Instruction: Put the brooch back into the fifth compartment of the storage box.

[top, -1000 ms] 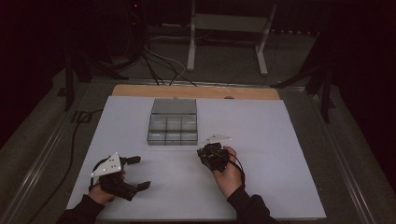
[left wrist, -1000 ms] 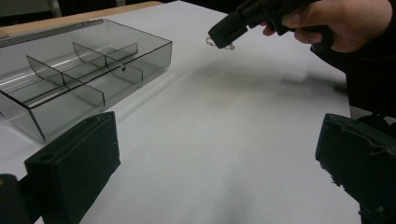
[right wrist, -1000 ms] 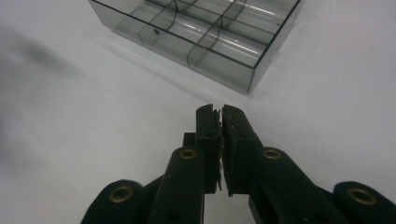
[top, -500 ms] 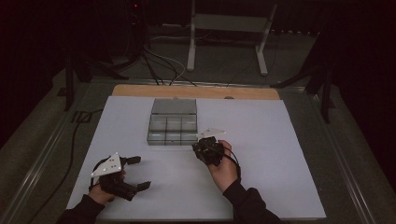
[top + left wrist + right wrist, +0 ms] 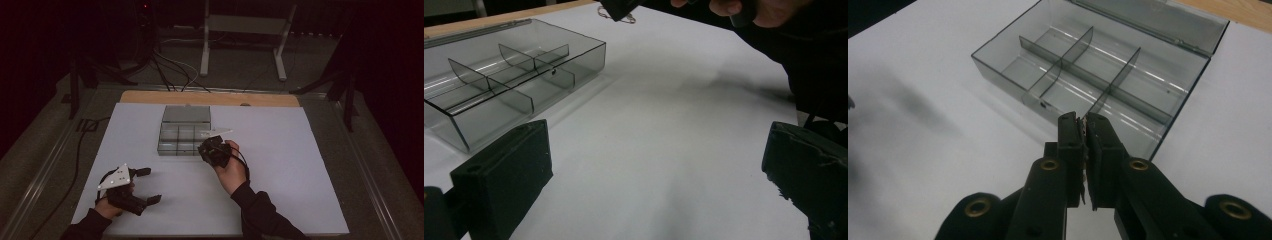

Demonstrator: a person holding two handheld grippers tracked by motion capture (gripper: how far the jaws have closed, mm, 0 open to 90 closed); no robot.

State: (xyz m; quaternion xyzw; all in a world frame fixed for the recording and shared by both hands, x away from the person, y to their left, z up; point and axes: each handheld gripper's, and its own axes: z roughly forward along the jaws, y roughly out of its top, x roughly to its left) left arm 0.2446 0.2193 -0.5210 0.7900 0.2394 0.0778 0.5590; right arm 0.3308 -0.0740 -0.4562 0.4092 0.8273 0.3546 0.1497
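Since a second ago, my right gripper (image 5: 214,150) has been travelling forward and left, from the open sheet up to the near right corner of the box (image 5: 184,131); my left gripper (image 5: 134,186) is staying put.

Nearest to me, at the near left of the white table (image 5: 300,165), I am resting the left gripper with its jaws spread wide and nothing between them, my hand low on the sheet and the jaws pointing right, toward the middle.

Farther out, I am holding the right gripper over the near edge of the clear box, wrist bent so the jaws tip forward and down. In the right gripper view the jaws are pressed nearly together; something thin and ragged seems pinched between the pads (image 5: 1076,145), but I cannot tell what it is.

I am judging this to be the carrying-over step, just short of a drop. Next I am needing to line the tips up over one compartment (image 5: 1128,131), clear of the dividers (image 5: 1075,67), and then ease the jaws apart.

Beyond, the lid (image 5: 186,114) is lying open at the far side.
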